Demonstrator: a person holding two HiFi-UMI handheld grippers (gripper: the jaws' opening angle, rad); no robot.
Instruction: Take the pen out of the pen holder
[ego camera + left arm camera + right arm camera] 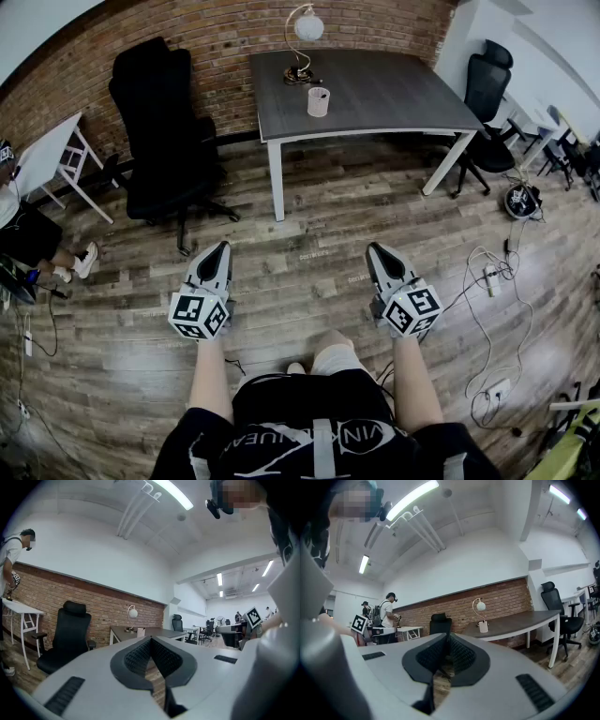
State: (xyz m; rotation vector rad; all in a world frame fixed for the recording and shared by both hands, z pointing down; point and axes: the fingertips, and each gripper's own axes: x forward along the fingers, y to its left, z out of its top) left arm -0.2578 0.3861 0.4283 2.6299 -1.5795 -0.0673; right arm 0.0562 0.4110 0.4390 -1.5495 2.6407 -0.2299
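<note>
The pale mesh pen holder (319, 101) stands on the grey table (394, 98) far ahead, next to a white globe lamp (302, 42). No pen can be made out in it at this distance. My left gripper (219, 249) and right gripper (374, 249) are held level over the wooden floor, well short of the table, both shut and holding nothing. In the left gripper view the pen holder (140, 631) shows small just above the shut left gripper (151, 640). In the right gripper view the pen holder (483, 626) sits to the right of the shut right gripper (449, 637).
A black office chair (159, 122) stands left of the table, and another black chair (487, 89) at its right end. A white side table (47, 155) and a seated person (28, 234) are at far left. Cables and a power strip (489, 277) lie on the floor at right.
</note>
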